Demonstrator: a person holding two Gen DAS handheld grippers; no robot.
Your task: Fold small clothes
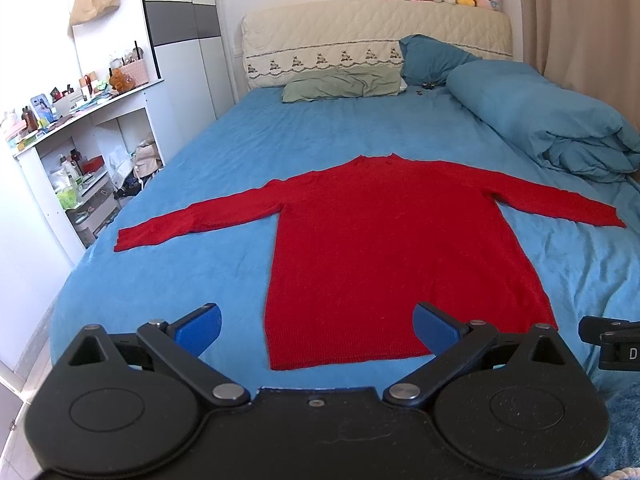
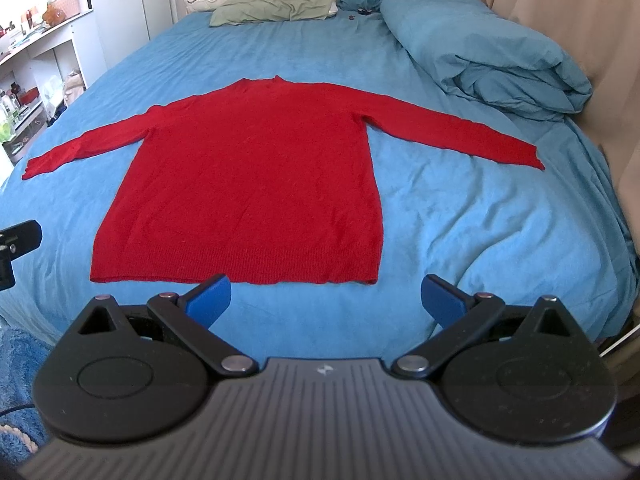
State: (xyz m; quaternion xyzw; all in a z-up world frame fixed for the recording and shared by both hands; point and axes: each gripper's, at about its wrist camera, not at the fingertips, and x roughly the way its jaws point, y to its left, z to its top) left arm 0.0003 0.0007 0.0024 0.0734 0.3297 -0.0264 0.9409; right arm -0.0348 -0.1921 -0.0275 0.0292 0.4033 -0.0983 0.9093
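Sweater (image 1: 384,240): one, red knit, for folding. Left gripper (image 1: 316,330) jaws spread wide, holding nothing, poised above the hem; right gripper (image 2: 326,300) likewise agape and empty, just short of the hem's right half. Placement suggests both stand ready for a first fold, none yet made. Item lies flat on the blue bed (image 1: 160,280), hem nearest, collar toward the pillow (image 1: 340,84), both sleeves stretched outward. Ribbed hem band, fine fuzzy surface, few wrinkles. Duvet (image 2: 480,52) bundled far right, well apart.
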